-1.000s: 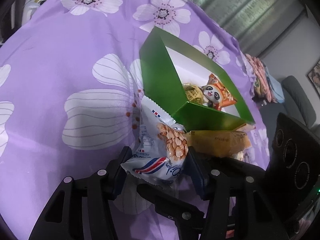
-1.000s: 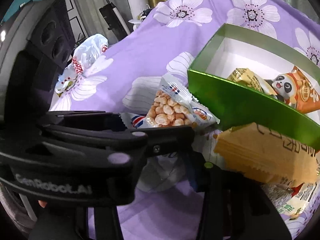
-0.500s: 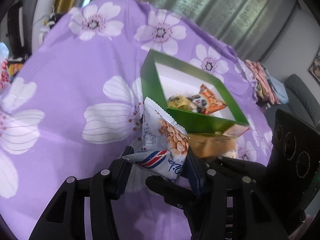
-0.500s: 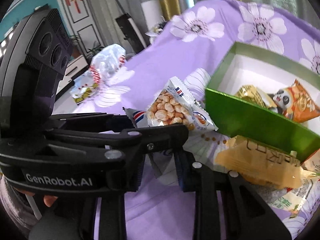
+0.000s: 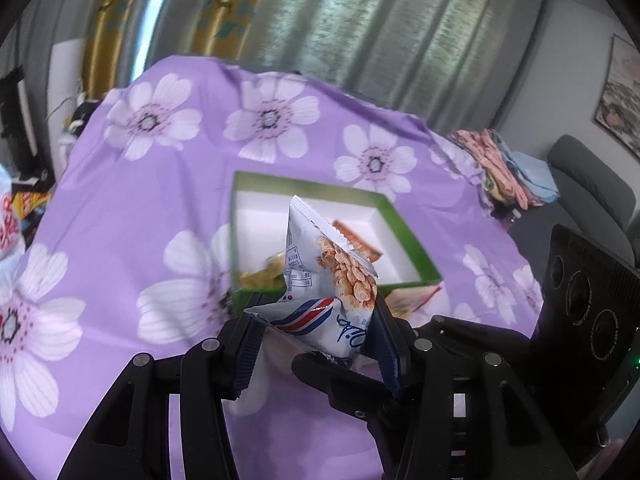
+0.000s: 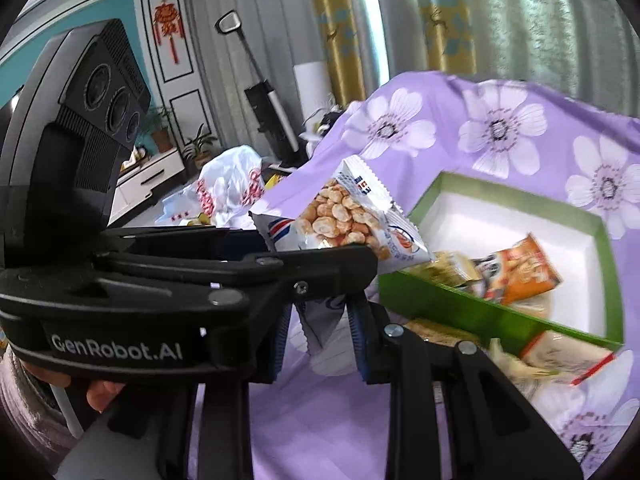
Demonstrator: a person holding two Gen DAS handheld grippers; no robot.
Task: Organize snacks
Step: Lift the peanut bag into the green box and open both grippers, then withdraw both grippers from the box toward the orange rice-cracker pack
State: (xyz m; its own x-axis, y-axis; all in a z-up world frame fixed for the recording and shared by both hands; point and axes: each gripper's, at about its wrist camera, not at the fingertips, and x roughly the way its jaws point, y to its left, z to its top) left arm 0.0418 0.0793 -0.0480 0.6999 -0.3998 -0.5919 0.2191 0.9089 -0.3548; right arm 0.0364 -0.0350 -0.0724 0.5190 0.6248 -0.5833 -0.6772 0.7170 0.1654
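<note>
My left gripper [image 5: 316,344] is shut on a white snack bag [image 5: 332,280] printed with puffed snacks and a red-blue stripe, and holds it raised in front of the green box [image 5: 400,224]. The same bag [image 6: 348,216] and the left gripper [image 6: 312,248] show in the right wrist view, left of the box [image 6: 460,304]. The box has a white inside and holds an orange panda packet [image 6: 524,272] and a yellow packet [image 6: 452,268]. My right gripper [image 6: 320,328] is open and empty; a corner of the bag hangs between its fingers.
A purple flowered cloth [image 5: 160,200] covers the table. Yellow and white packets [image 6: 560,356] lie outside the box's near wall. A white plastic bag [image 6: 228,188] sits at the table's left end. A sofa [image 5: 592,184] and folded clothes [image 5: 504,168] stand beyond the far right edge.
My left gripper has lifted the snack bag off the cloth and up in front of the box. Both cameras have risen and tilted, so more of the room shows. The right gripper stays open.
</note>
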